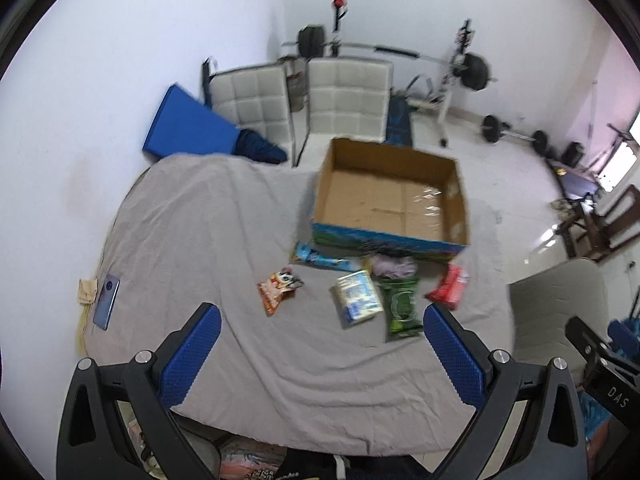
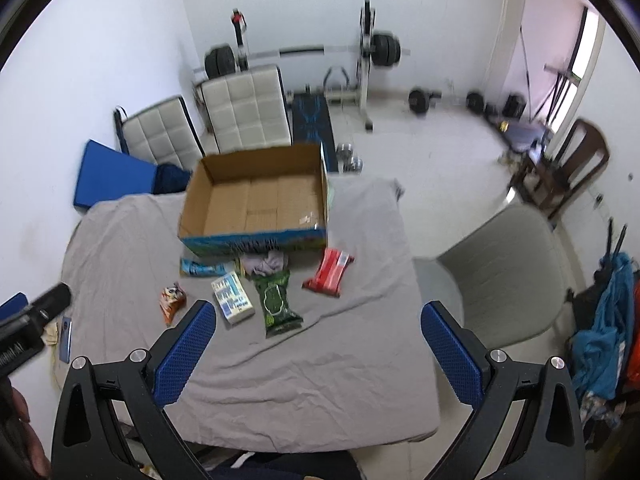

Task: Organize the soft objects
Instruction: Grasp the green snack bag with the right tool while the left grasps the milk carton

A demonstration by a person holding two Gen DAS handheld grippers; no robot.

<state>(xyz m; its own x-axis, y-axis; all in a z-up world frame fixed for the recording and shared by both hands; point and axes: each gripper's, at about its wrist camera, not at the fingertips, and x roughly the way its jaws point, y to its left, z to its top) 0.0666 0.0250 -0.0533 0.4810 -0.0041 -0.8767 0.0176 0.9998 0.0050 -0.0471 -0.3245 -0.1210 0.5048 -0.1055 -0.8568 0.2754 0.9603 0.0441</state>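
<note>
An open, empty cardboard box (image 1: 390, 196) (image 2: 256, 204) stands on a table under a grey cloth (image 1: 224, 248) (image 2: 360, 320). In front of it lie a green wipes pack (image 1: 401, 307) (image 2: 276, 300), a white-blue pack (image 1: 356, 297) (image 2: 233, 298), a red pack (image 1: 450, 286) (image 2: 329, 272), an orange snack bag (image 1: 278, 287) (image 2: 171, 300), a light blue packet (image 1: 324, 258) (image 2: 204, 268) and a lilac cloth bundle (image 1: 394, 265) (image 2: 266, 262). My left gripper (image 1: 320, 354) and right gripper (image 2: 316, 352) are both open and empty, held above the table's near side.
A phone (image 1: 106, 300) (image 2: 64, 338) lies at the table's left edge. A grey chair (image 1: 556, 312) (image 2: 508, 272) stands right of the table. Two white padded chairs (image 1: 300, 100) (image 2: 244, 112), a blue mat (image 1: 188, 124) and a barbell rack (image 2: 368, 56) stand behind.
</note>
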